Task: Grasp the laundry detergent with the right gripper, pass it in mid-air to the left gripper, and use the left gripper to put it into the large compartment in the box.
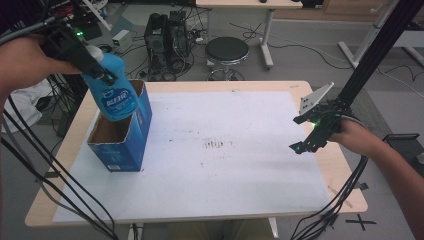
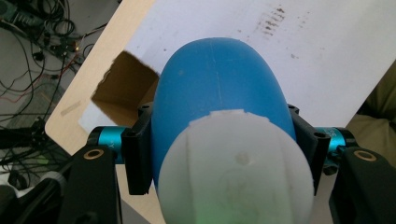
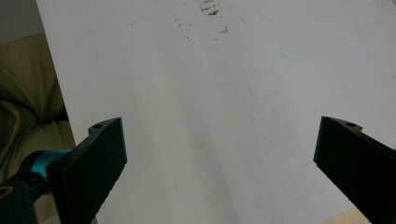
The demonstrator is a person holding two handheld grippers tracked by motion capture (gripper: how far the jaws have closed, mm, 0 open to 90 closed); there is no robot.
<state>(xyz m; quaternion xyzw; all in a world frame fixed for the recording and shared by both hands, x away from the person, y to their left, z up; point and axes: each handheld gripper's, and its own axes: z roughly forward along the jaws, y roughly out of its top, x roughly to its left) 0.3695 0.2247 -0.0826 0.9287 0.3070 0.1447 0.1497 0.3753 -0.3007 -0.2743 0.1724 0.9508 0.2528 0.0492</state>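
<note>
Left tool (image 1: 102,75) is clamped on a blue bottle (image 1: 114,92) just below its white cap (image 2: 236,170), holding it above the open blue carton (image 1: 121,131) at the desk's (image 1: 240,155) left edge. Bottle's long axis is tilted, cap up-left, base down into the carton mouth; blue body, white label print. Right tool (image 1: 305,134) hovers wide with nothing between its jaws over the desk's right side.

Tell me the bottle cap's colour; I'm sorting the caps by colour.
White, on a blue bottle; the cap shows best in the left gripper view.
</note>
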